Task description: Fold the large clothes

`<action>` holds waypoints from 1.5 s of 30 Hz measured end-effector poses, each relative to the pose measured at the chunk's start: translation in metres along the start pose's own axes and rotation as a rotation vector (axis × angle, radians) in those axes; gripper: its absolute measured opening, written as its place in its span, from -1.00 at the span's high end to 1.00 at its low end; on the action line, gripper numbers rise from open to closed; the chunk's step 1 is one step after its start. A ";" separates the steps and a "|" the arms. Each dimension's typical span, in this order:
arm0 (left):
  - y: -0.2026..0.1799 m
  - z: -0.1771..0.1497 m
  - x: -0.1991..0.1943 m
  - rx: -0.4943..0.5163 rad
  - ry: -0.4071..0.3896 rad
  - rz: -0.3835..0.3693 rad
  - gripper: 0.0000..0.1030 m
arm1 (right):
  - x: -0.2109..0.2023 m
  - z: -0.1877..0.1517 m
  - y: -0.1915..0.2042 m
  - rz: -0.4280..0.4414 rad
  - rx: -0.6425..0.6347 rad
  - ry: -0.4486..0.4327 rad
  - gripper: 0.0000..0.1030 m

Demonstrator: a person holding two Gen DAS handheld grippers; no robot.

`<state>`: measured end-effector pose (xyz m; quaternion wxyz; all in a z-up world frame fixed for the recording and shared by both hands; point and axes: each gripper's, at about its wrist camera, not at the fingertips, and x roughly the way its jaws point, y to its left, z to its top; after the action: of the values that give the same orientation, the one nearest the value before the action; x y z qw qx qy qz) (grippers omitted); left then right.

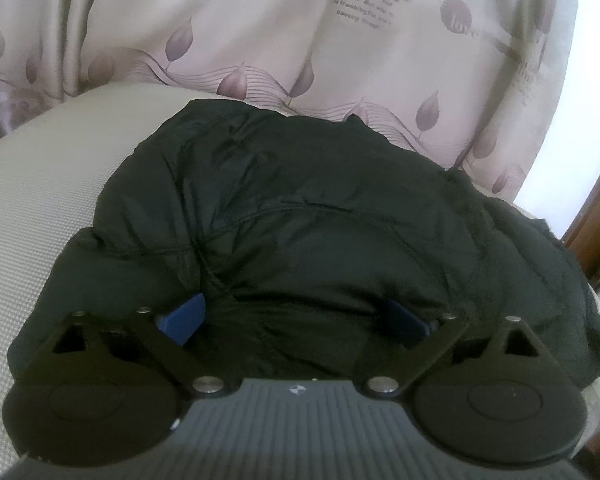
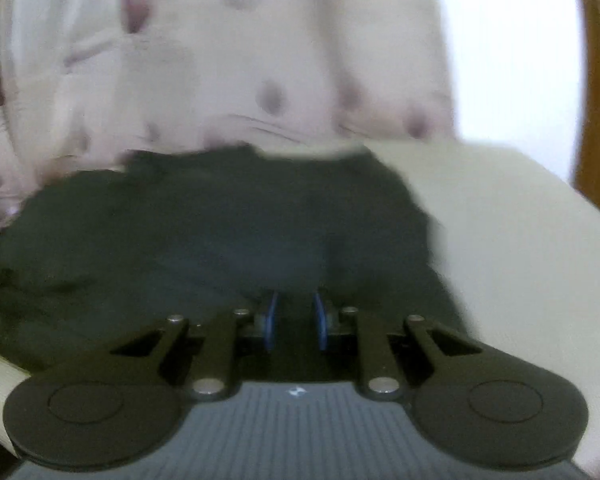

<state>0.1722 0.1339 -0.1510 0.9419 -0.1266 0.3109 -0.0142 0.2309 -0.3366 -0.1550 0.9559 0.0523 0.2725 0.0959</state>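
Observation:
A black padded jacket (image 1: 300, 216) lies bunched on a cream textured surface (image 1: 32, 208). My left gripper (image 1: 296, 316) is open, its blue pads (image 1: 184, 318) spread wide and pressed into the near edge of the jacket, with puffy fabric bulging between them. In the blurred right wrist view the same jacket (image 2: 220, 232) fills the middle. My right gripper (image 2: 294, 320) has its blue pads (image 2: 271, 320) close together with dark jacket fabric between them, gripping the near edge.
A pale curtain with purple leaf print (image 1: 260, 32) hangs just behind the jacket and also shows in the right wrist view (image 2: 220, 60). A brown wooden frame (image 1: 596, 216) stands at the right. Bare cream surface (image 2: 520, 240) lies right of the jacket.

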 end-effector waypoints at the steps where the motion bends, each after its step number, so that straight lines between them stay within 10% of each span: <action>1: 0.002 0.000 0.000 -0.004 0.000 -0.006 -0.88 | 0.001 -0.008 -0.010 -0.003 0.015 0.005 0.66; 12: 0.001 0.009 -0.013 0.002 -0.004 -0.010 -0.76 | -0.002 0.002 -0.023 0.040 0.006 0.072 0.61; 18: 0.042 0.023 -0.046 -0.080 -0.071 0.024 -0.75 | -0.029 0.037 -0.018 0.057 -0.042 -0.066 0.59; 32: 0.098 0.013 -0.027 -0.113 0.038 0.049 -0.62 | 0.067 0.036 -0.012 -0.006 -0.076 0.110 0.60; 36: 0.109 0.039 -0.032 -0.092 -0.012 -0.036 -0.83 | 0.068 0.037 -0.015 0.008 -0.072 0.133 0.60; 45: 0.171 0.081 0.050 -0.234 0.318 -0.453 -0.91 | 0.064 0.033 -0.026 0.059 -0.033 0.098 0.60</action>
<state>0.2509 0.3128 -0.1594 0.8333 -0.2965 0.4178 -0.2079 0.3056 -0.3499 -0.1639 0.9390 0.0399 0.3155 0.1311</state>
